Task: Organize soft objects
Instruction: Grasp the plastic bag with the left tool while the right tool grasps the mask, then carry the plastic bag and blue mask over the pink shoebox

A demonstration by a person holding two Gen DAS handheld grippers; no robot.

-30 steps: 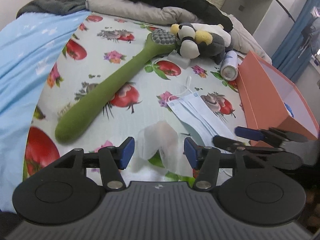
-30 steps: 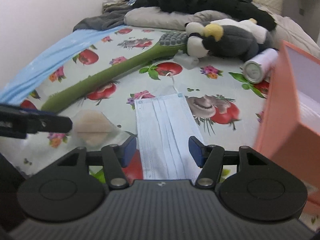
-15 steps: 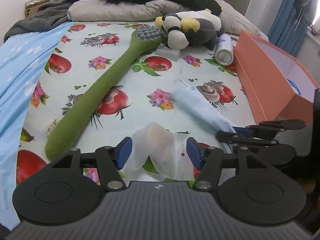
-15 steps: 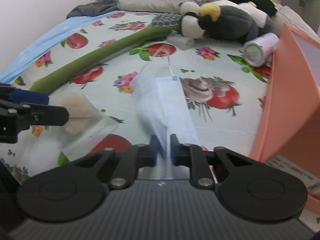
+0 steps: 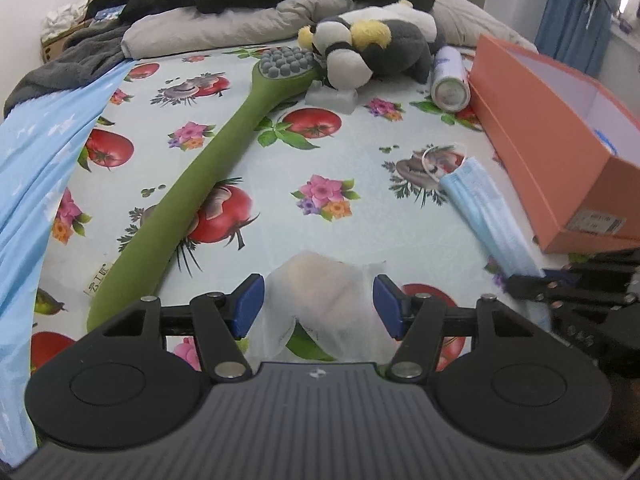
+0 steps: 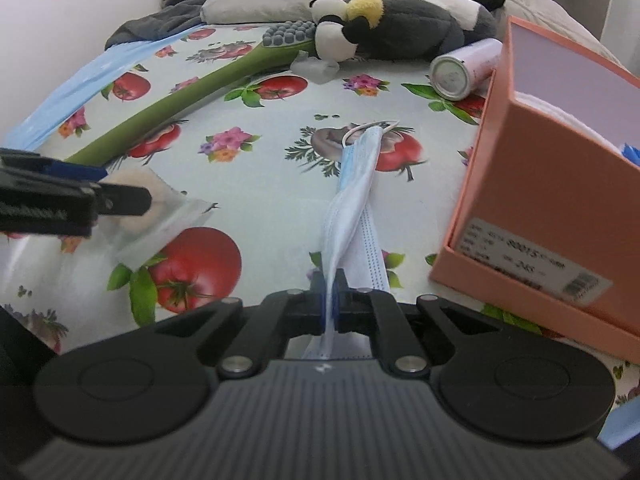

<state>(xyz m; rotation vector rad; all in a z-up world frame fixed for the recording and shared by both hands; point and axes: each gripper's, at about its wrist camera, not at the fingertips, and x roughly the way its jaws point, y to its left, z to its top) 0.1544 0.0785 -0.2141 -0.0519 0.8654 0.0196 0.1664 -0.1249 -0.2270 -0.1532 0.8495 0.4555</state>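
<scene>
The right tongs (image 6: 330,300) pinch the mask (image 6: 354,216) by one thin fold, so it may slip free toward the box (image 6: 560,184) at two o'clock. The left tongs (image 5: 319,305) gape around the packet (image 5: 328,300), gripping nothing yet.

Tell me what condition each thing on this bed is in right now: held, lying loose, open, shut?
Right gripper: shut on the face mask.
Face mask: pinched at one end, bunched.
Left gripper: open, straddling the clear packet.
Clear packet: lying on the sheet, not gripped.
Orange box: open, lid off.
Green massage stick: lying flat.
Plush toy: lying on its side.
Spray can: tipped over.
</scene>
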